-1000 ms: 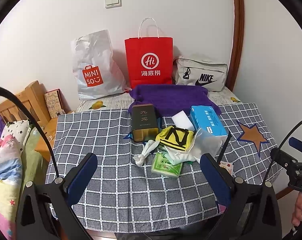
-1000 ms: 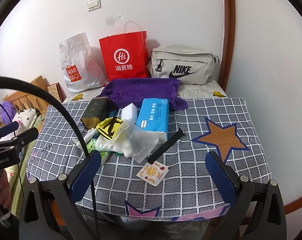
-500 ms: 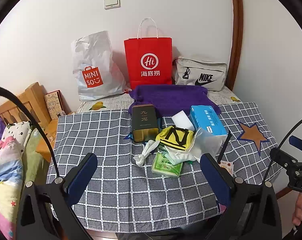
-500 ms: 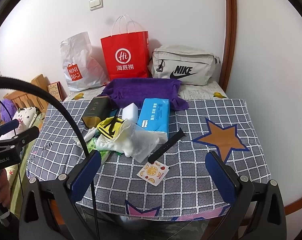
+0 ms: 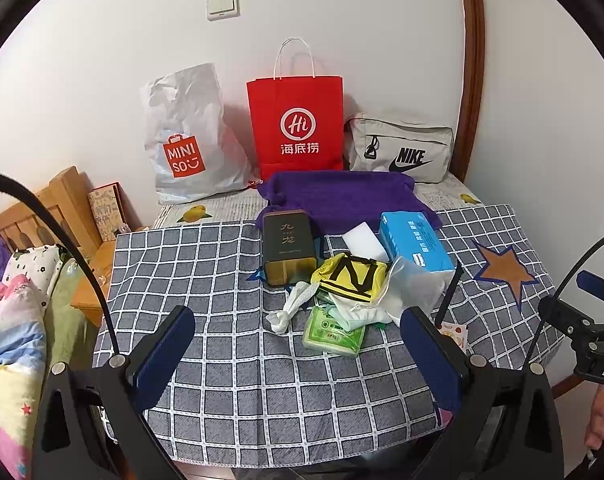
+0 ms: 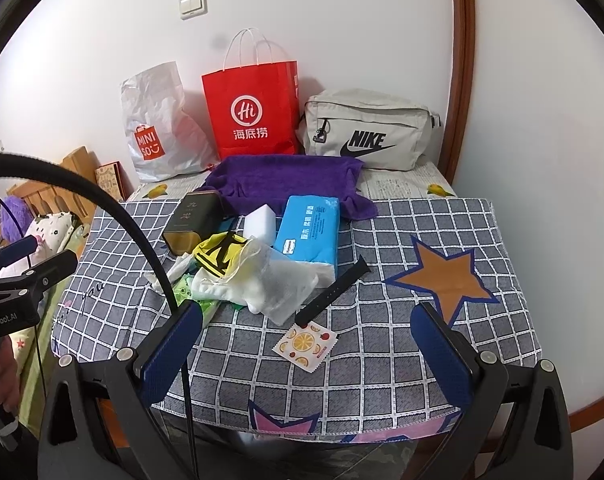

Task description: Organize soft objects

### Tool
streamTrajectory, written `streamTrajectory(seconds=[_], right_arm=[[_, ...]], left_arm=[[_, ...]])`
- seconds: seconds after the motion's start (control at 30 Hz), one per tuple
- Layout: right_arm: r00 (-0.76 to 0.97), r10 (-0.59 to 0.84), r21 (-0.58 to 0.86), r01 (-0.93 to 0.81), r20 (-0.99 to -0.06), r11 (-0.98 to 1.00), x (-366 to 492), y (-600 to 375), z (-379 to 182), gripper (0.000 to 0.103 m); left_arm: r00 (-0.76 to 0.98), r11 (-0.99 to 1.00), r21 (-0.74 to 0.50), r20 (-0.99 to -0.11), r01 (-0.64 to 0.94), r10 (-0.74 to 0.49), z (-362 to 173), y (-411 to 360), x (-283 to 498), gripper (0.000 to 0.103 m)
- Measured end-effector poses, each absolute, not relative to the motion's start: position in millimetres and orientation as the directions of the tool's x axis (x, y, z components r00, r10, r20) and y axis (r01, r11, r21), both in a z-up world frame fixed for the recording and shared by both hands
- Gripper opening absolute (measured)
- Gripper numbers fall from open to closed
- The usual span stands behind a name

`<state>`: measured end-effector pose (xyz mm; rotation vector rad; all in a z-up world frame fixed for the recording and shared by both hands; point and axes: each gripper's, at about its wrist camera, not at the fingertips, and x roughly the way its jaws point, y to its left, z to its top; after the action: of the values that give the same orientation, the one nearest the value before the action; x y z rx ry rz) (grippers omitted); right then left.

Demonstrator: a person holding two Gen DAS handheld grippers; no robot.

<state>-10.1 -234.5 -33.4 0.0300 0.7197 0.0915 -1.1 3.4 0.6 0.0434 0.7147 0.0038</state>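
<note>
A heap of soft things lies mid-table: a yellow-and-black cloth [image 5: 352,278] [image 6: 218,254], white cloths [image 5: 362,312] [image 6: 278,284], a knotted white rag [image 5: 292,308], a green wipes pack [image 5: 334,334], a white sponge [image 5: 364,240] [image 6: 260,222] and a blue tissue pack [image 5: 416,242] [image 6: 308,232]. A purple towel [image 5: 342,196] [image 6: 286,180] lies behind. My left gripper [image 5: 298,350] is open and empty, short of the heap. My right gripper [image 6: 306,350] is open and empty above a fruit-print sachet [image 6: 306,346].
A dark tin [image 5: 288,246] [image 6: 192,222] stands left of the heap. A black strap [image 6: 334,290] lies to its right. A Miniso bag [image 5: 190,140], a red paper bag [image 5: 296,124] and a Nike pouch [image 5: 400,148] line the wall. A checked cloth covers the table [image 5: 206,272]. Bedding [image 5: 18,320] lies left.
Both views have shifted only slightly. The objects on the table have not moved and both grippers stay open.
</note>
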Motion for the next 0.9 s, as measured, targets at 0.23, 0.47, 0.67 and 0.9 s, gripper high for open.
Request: streamTrajectory(seconds=[0.23, 0.47, 0.67, 0.9], right_arm=[[0.747, 0.095, 0.058, -0.076, -0.658, 0.995, -3, -236, -38, 0.102], [0.719, 0.099, 0.07, -0.07, -0.688, 0.995, 16, -243, -59, 0.102], [0.679, 0.093, 0.059, -0.073, -0.728, 0.996, 39, -243, -90, 0.102], [0.593, 0.105, 0.046, -0.114, -0.798, 0.992, 66, -232, -139, 0.102]], left_arm=[[0.759, 0.999, 0.04, -0.651, 0.017, 0.014, 0, 4, 1, 0.103], [0.735, 0.999, 0.02, -0.678, 0.038, -0.015, -15, 11, 18, 0.103], [0.724, 0.999, 0.032, -0.689, 0.005, 0.019, -31, 19, 28, 0.103], [0.686, 0.998, 0.028, -0.725, -0.055, 0.059, -49, 37, 44, 0.103]])
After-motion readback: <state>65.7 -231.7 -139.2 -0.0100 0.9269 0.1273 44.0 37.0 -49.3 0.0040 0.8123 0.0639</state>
